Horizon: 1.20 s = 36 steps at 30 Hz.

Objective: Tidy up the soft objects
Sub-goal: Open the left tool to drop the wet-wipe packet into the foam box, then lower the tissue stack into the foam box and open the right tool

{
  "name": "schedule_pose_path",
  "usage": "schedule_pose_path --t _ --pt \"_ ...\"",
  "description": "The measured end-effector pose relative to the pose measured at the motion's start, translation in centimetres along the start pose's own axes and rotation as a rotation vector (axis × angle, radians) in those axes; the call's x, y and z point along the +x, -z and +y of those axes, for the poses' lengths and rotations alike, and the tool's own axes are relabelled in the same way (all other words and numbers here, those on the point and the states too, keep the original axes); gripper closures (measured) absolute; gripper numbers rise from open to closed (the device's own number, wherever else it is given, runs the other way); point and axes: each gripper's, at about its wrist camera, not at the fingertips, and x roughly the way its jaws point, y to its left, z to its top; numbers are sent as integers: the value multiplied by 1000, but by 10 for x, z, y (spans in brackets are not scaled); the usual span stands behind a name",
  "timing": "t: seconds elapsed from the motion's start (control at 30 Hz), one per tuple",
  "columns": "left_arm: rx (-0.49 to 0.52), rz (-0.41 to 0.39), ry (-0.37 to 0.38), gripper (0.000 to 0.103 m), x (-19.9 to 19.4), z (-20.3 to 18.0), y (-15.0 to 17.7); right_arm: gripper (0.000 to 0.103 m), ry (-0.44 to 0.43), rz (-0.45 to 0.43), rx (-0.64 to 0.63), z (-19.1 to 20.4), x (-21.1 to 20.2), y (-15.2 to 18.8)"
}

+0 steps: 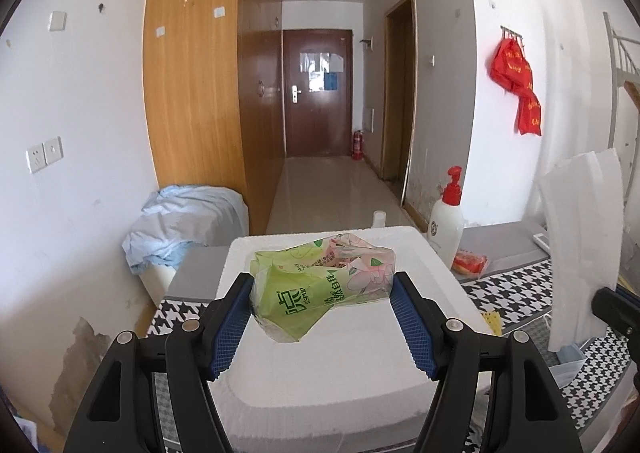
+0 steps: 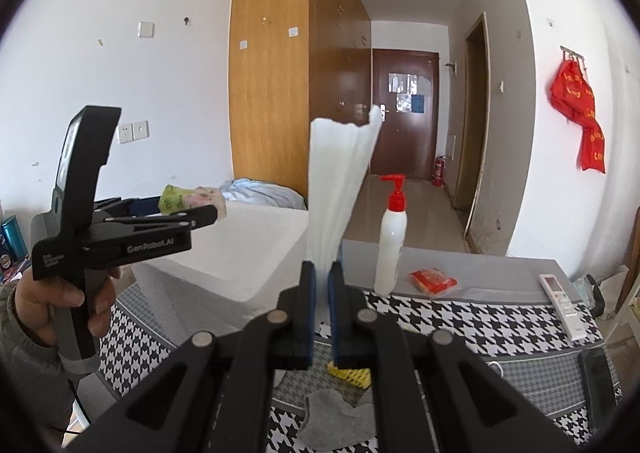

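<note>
The crumpled green-and-pink plastic pack of tissues (image 1: 320,285) lay crosswise between the blue ribbed pads of the left gripper (image 1: 323,323), its long axis running from one pad to the other, the green printed end toward the left pad and the pink flowered end toward the right. Both pads pressed its ends, so the left gripper was grasping it. The pack hung just above the white foam box (image 1: 348,381), which sat on the black-and-white houndstooth cloth (image 1: 516,293).

In the right wrist view a hand (image 2: 60,305) wrapped the left gripper's black handle, the tool held about level with its fingers reaching right over the box.

The right gripper (image 2: 322,293) was clenched on a white foam sheet (image 2: 340,181), which stood upright from the jaws, its long axis vertical and its top edge ragged and fanning out. It tilted slightly downward toward the cloth.

Beyond it stood a white pump bottle with a red top (image 2: 392,241), upright, and beside that a small red packet (image 2: 434,279) lay flat.
</note>
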Motion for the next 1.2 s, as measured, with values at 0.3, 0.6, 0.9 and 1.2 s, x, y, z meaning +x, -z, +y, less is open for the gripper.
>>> schedule_pose_path --t 0.3,0.6,0.9,1.2 --pt "-25 44 2 23 11 5 4 94 15 6 -4 4 1 -1" --pt "-8 -11 -3 1 -6 6 4 94 13 10 -12 10 6 -4" --pt "-43 -73 -48 1 -36 32 6 94 -14 -4 -25 22 8 -10" --pt "-55 -106 -107 1 -59 54 19 94 -49 -16 -49 41 17 -21"
